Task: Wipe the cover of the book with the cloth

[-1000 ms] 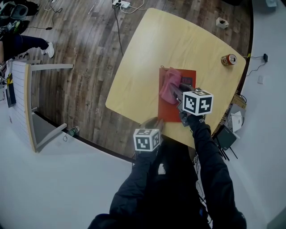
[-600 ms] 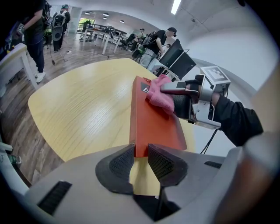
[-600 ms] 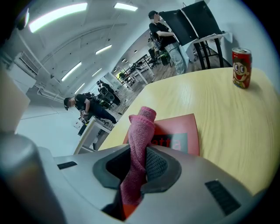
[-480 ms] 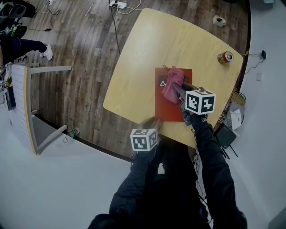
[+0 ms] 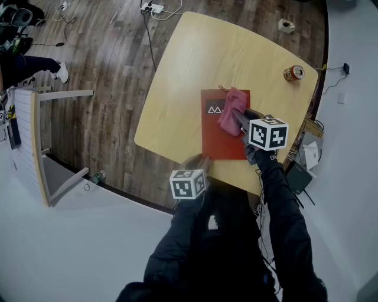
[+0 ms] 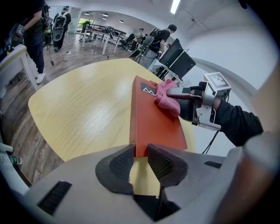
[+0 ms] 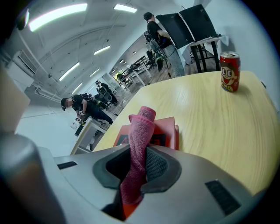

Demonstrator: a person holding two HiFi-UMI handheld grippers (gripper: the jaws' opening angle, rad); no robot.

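**Book** point(image 5: 220, 138): red cover, lying flat on the surface point(image 5: 189, 65), near the edge closest to the person. A dark label point(image 5: 214, 109) with a white mark sat at the far left of the cover.

**Cloth** point(image 5: 232, 111): pink, bunched, resting on the far right part of the cover, just beside the label. One end ran back between the jaws of the right hand-held gripper point(image 5: 239, 121).

**Right hand-held gripper**: jaws clamped on the cloth, which stood up out of them in a twisted fold. It was held low over the right side of the book.

**Left hand-held gripper** point(image 5: 199, 163): jaws a narrow gap apart with nothing gripped, only bare surface showing in the gap. Its tips lay at the book's near left corner; contact could not be told.

**Surface**: pale yellow wood with rounded corners.

**Can** point(image 5: 292, 73): red, upright, near the far right corner of the surface, well apart from the book.

**Small white object** point(image 5: 286, 25): at the far corner, too small to identify.

**Floor** point(image 5: 106, 88): dark wood planks, with cables and a power strip point(image 5: 152, 7) beyond the surface.

**Background**: people standing among desks and monitors point(image 6: 177, 57).
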